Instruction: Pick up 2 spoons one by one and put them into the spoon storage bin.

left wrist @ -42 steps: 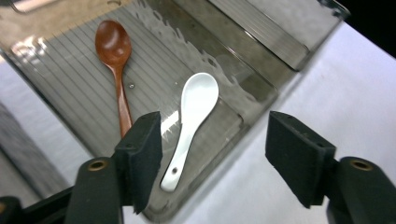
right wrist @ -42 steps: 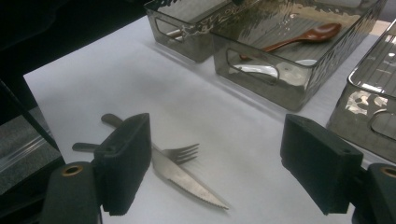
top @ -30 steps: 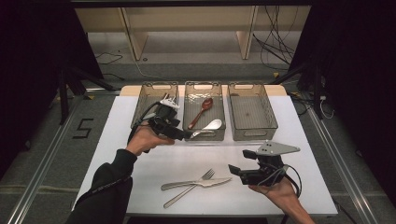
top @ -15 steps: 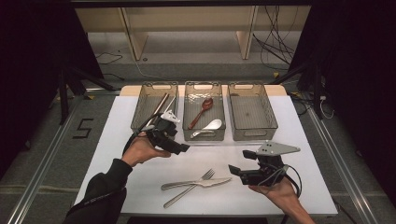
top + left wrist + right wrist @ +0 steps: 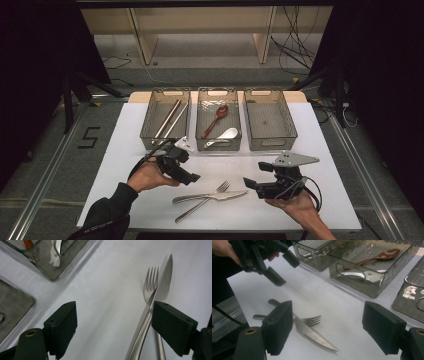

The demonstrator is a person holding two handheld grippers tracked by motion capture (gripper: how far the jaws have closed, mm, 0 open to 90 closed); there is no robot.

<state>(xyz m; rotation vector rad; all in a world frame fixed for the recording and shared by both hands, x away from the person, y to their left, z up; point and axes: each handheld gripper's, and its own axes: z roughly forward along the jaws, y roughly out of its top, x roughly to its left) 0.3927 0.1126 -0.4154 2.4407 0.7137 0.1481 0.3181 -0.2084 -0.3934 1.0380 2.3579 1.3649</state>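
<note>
One fork [image 5: 207, 196] and one knife [image 5: 215, 196] lie crossed between two wide-open, empty tools: left tool [image 5: 192, 177], right tool [image 5: 248, 183]; three bins [image 5: 220, 145] beyond.

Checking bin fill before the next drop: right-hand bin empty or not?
Empty. The right bin shows only its bare floor in the high view; the middle bin holds two spoons.

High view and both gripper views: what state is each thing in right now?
Left gripper: open, holding nothing.
Right gripper: open, holding nothing.
Knife: flat on the table, crossing the fork.
Fork: flat on the table.
Right bin: empty.
</note>
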